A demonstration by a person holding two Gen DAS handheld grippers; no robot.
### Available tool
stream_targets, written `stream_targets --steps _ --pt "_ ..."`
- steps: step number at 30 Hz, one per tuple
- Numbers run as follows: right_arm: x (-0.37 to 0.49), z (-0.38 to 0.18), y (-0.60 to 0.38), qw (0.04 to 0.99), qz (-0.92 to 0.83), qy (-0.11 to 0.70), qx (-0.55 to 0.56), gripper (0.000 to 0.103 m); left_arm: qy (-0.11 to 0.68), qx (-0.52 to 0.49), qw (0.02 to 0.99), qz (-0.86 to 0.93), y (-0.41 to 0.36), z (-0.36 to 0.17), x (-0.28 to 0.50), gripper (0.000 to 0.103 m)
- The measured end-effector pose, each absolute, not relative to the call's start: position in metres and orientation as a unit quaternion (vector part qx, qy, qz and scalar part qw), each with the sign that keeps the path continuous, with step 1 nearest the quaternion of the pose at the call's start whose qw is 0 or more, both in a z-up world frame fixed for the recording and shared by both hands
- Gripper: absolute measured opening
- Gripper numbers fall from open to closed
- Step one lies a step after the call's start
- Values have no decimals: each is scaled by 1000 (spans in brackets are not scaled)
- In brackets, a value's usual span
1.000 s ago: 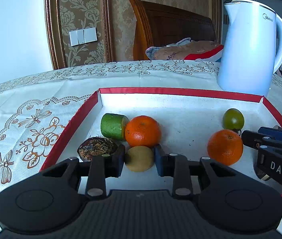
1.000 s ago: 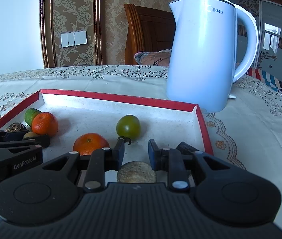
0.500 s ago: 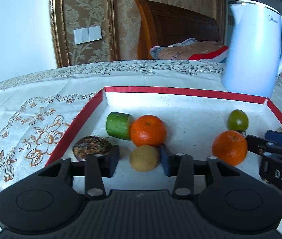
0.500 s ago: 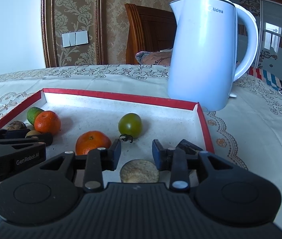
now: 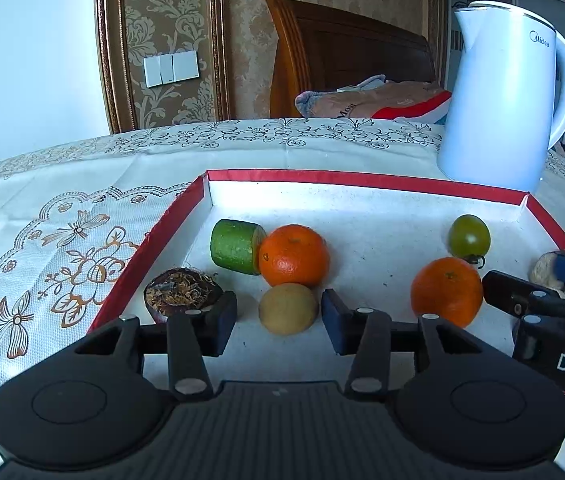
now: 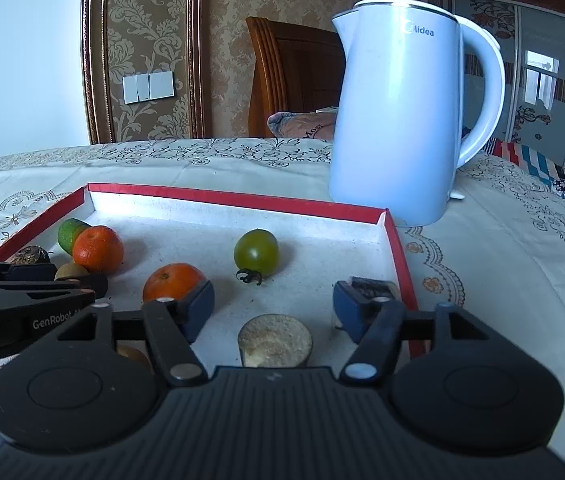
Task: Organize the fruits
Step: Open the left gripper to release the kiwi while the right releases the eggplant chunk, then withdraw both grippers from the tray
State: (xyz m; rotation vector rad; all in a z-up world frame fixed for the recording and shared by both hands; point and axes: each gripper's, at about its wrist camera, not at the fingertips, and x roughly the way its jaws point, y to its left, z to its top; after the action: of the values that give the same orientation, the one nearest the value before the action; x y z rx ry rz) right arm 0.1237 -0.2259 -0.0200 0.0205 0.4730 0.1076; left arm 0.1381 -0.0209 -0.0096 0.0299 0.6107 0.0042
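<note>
Fruit in a red-rimmed tray, both claws apart

Fruit lay in a red-rimmed tray (image 5: 362, 179) on a lace-covered worktop (image 5: 62, 208). Left claw (image 5: 278, 322) stood apart, a brown kiwi (image 5: 288, 308) loose between its fingers, touching neither. At its 12 o'clock sat an orange (image 5: 294, 255) against a cut green piece (image 5: 236, 246). Right claw (image 6: 273, 310) stood apart around a pale cut slice (image 6: 275, 340). A green tomato (image 6: 256, 252) lay at its 12 o'clock, a second orange (image 6: 172, 282) at 10. A white kettle (image 6: 398, 120) stood beyond the tray.
</note>
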Motion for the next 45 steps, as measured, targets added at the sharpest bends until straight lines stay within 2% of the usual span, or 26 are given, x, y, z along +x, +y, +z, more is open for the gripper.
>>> stream_targets --steps 15,17,20,27,31,45 --pt "117 -20 -229 971 58 230 19 83 301 17 954 -1 -20 -9 135 46" --pt "117 -20 -229 972 57 229 21 89 301 17 954 -2 -20 -9 134 46" --pt "115 -18 -231 973 54 222 25 91 301 17 953 -3 -20 -9 133 46" --pt "113 -18 -233 974 55 219 28 91 299 19 954 -3 -20 -8 128 46" --pt "110 -18 -234 975 55 215 30 97 297 16 955 -6 -19 -7 124 46" --pt "101 -19 -237 974 56 215 38 99 309 10 951 -9 -15 -6 118 46"
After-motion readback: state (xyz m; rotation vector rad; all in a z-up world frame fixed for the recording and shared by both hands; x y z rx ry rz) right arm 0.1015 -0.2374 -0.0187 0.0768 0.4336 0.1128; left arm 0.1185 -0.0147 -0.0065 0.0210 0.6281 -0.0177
